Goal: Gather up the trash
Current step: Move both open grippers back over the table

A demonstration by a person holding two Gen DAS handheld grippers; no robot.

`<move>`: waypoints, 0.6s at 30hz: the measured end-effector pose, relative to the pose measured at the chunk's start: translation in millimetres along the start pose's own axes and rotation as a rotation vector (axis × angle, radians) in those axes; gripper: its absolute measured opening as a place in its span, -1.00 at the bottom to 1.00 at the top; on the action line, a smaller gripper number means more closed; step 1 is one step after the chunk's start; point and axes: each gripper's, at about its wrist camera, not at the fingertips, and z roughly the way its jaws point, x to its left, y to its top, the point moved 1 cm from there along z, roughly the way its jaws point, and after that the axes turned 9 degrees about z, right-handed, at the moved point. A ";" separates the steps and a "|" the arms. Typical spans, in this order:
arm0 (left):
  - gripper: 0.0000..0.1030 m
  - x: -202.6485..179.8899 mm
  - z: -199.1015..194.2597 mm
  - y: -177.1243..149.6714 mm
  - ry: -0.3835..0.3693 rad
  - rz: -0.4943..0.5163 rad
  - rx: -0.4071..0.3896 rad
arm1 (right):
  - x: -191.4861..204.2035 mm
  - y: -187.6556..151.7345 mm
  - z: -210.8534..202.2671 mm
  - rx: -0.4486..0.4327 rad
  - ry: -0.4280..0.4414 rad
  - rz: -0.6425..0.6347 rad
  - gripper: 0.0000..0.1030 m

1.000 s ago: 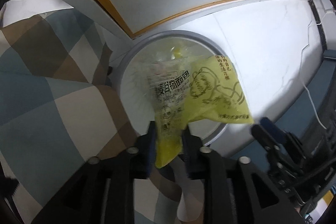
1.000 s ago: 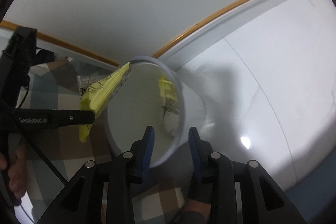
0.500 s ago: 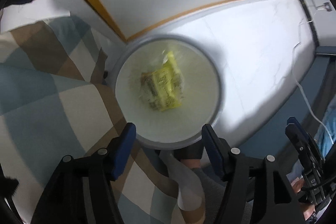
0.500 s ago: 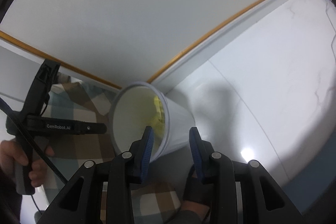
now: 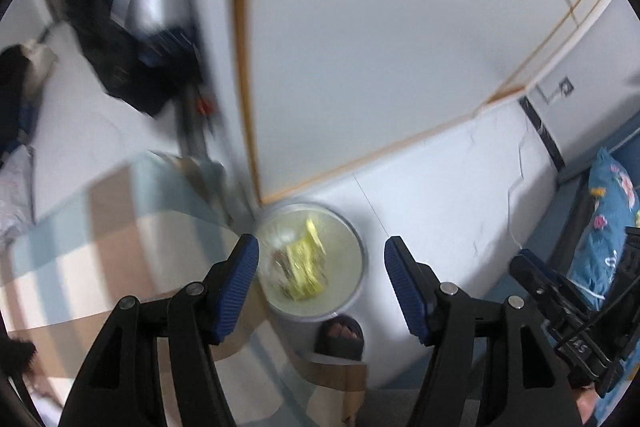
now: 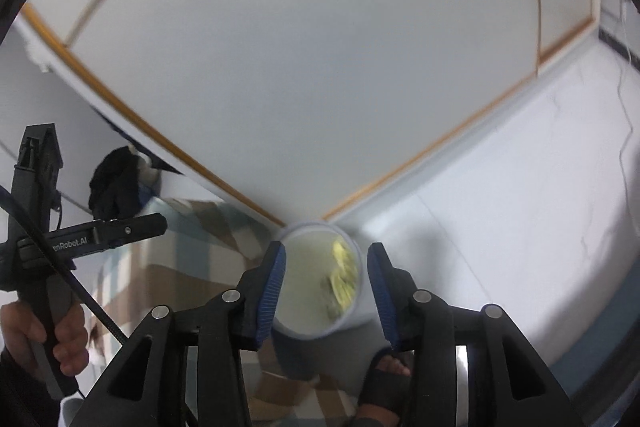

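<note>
A round white plastic wastebasket (image 5: 360,263) stands on the pale tiled floor (image 5: 460,227), low and centre in the left wrist view, tucked in the corner between a white wood-trimmed panel (image 5: 360,47) and a bed with a checked brown, blue and cream cover (image 5: 100,235). Inside it lies a crumpled yellow printed wrapper (image 5: 304,269), blurred, on a clear liner. The left tongs (image 5: 320,279) hang above the basket, blue ribbed pads spread wide with nothing between them. In the right wrist view the right tongs (image 6: 325,285) frame the basket's rim (image 6: 316,227), their jaws opening and empty. A foot in a dark open-toed slipper (image 5: 340,335) rests just below the basket. At far right sits a blue floral cushion (image 5: 608,219); dark bags (image 5: 132,39), smeared by motion, fill the upper left. A hand (image 6: 44,339) grips the left tool's handle at lower left of the right view.
</note>
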 end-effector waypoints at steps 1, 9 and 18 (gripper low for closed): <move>0.20 5.5 -13.5 -1.9 0.024 -0.006 -0.033 | 9.0 1.5 -12.4 -0.029 0.006 -0.021 -0.13; 0.57 79.7 -102.6 -35.6 0.107 -0.164 -0.253 | 85.2 -6.0 -87.5 -0.237 0.109 -0.169 0.16; 0.81 129.9 -187.3 -92.5 0.204 -0.317 -0.425 | 173.5 -45.0 -115.0 -0.296 0.242 -0.300 0.32</move>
